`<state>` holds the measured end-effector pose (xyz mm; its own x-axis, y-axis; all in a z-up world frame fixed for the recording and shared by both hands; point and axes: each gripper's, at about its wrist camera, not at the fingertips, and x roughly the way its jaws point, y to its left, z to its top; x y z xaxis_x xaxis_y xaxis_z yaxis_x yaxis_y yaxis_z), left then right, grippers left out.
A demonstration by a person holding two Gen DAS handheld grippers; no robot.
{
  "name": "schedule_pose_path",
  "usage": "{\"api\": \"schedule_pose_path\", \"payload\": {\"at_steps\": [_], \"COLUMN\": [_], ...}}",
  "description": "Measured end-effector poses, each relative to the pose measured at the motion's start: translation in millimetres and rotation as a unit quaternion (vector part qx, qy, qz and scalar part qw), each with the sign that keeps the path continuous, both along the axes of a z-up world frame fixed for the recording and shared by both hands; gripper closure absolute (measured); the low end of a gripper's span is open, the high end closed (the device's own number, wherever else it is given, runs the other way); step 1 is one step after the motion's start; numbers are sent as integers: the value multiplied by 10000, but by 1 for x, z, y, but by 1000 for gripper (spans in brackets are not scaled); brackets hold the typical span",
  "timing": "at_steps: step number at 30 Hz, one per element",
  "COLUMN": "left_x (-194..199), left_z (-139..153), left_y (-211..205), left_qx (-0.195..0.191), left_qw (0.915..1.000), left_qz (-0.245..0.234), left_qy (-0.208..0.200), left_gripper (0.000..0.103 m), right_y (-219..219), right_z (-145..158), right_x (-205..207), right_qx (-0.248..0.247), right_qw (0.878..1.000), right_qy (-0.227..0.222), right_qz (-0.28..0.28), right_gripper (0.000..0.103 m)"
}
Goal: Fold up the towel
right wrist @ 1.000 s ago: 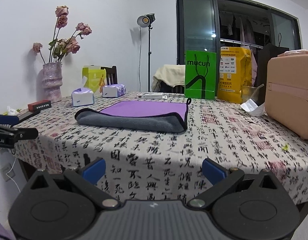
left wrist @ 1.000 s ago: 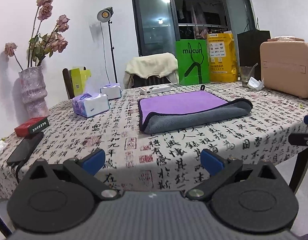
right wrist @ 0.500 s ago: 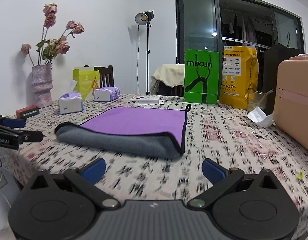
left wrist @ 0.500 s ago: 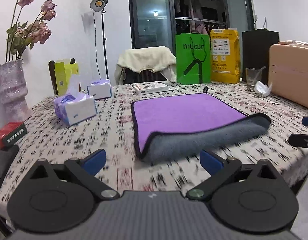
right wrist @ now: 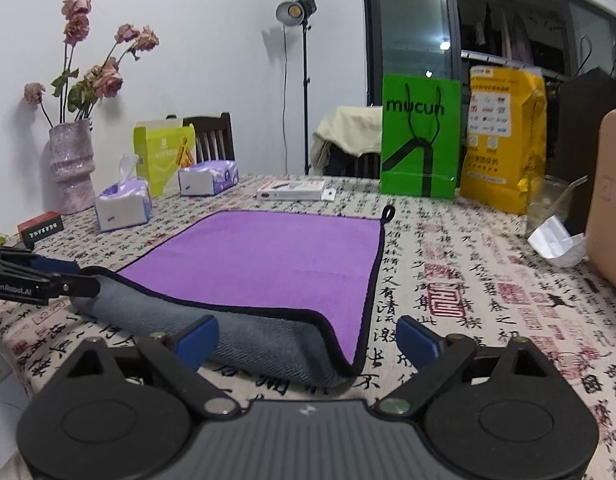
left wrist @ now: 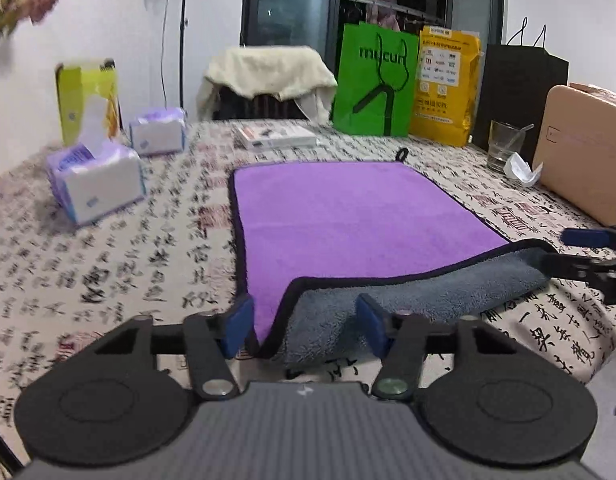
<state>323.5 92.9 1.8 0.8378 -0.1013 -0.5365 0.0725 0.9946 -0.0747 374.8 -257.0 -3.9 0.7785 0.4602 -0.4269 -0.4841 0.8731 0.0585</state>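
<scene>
Both grippers, left (left wrist: pixel 304 326) and right (right wrist: pixel 308 340), spread wide, straddle near corners of the purple-and-grey microfibre towel (left wrist: pixel 348 216) lying before the green paper bag (left wrist: pixel 374 80); each should pinch both layers evenly

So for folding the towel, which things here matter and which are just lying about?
Job: towel, left tool, right tool.

Lying about: tissue packs, vase, green bag, yellow bag, glass, white box, tan case.
</scene>
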Motion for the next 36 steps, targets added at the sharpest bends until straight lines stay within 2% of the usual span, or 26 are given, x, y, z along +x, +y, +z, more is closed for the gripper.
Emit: {"api": "schedule_pose_path", "payload": {"at_steps": [1,3,5,8,10,11,12,15,18,28,36], "left_x": [3,8,11,13,14,14,15,21,26,67,115], "left_z": [-1,-3,-4,-6,-5,-5,-4,-1,3,30,45], "left_y": [1,3,4,3,3,4,5,13,18,21,24], "left_qx": [-46,-79,-51,-27,35,32,-13,-278,-380,-105,-80], "left_qw": [9999,9997,9996,9993,9993,9993,9992,9985,9984,9999,9996], "left_qz": [-50,-93,-136,-189,-185,-175,-166,-99,-38,0,145], "left_qy": [83,210,253,328,328,332,364,460,420,-16,-236], "left_gripper": [61,65,66,81,93,94,95,97,97,97,97], "right_y": [1,3,7,16,18,19,20,19,21,31,41], "right_z": [-1,-4,-8,-14,-13,-12,-12,-11,-9,10,18], "right_x": [6,15,24,31,31,32,33,38,43,74,123], "right_qx": [0,5,-50,-266,-302,-325,-372,-455,-602,-849,-873], "right_qw": [9999,9996,9986,9958,9950,9947,9946,9942,9936,9926,9926], "right_qy": [92,255,446,657,654,658,641,623,564,121,-161], "right_qz": [48,152,282,574,693,725,724,750,775,859,831], "right_gripper": [17,29,35,59,70,84,91,96,98,98,98]}}
